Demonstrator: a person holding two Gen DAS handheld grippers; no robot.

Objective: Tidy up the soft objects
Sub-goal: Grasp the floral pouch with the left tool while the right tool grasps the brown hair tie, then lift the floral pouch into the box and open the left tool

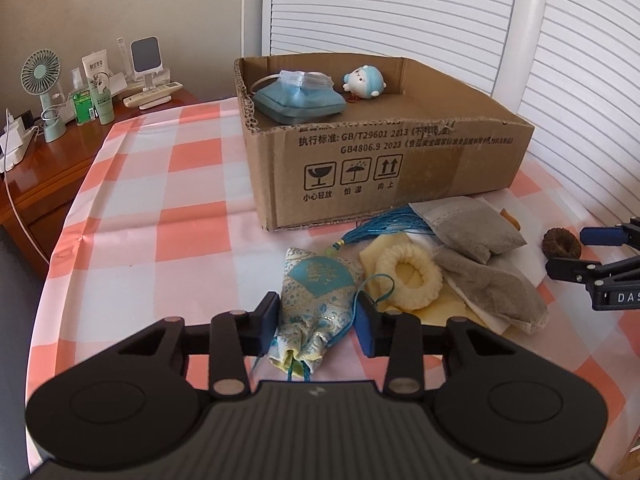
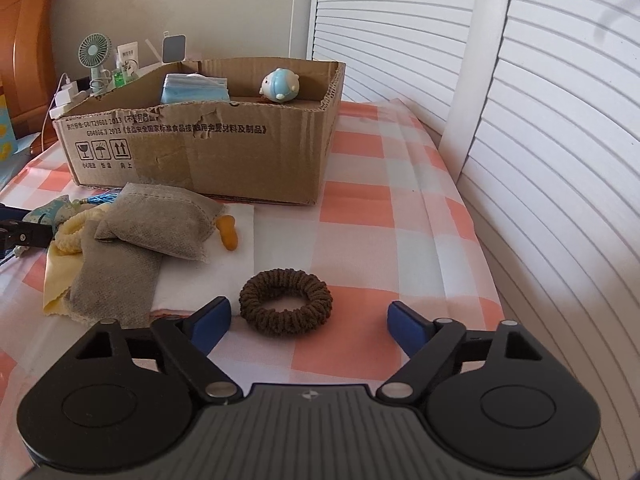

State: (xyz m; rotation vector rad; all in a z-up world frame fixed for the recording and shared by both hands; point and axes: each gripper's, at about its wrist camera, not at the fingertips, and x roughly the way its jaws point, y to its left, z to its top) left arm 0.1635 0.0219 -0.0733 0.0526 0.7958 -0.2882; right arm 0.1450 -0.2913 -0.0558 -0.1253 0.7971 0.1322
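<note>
A blue-and-cream brocade pouch (image 1: 320,280) with a blue tassel lies on the checked cloth, and my left gripper (image 1: 318,320) is shut on its lower half, both pads against its sides. Beside it are a cream scrunchie (image 1: 410,276) on yellow cloth and two grey sachets (image 1: 472,228). A brown scrunchie (image 2: 286,282) lies between the fingers of my right gripper (image 2: 310,318), which is open; its pads stand apart from the ring. The cardboard box (image 1: 380,168) behind holds a blue cushion with face masks (image 1: 298,100) and a small plush toy (image 1: 364,82).
A white tissue (image 2: 224,264) and a small orange piece (image 2: 229,234) lie by the sachets. A wooden side table (image 1: 36,168) on the left carries a small fan (image 1: 42,76), bottles and chargers. White louvred doors (image 2: 560,160) run close along the right.
</note>
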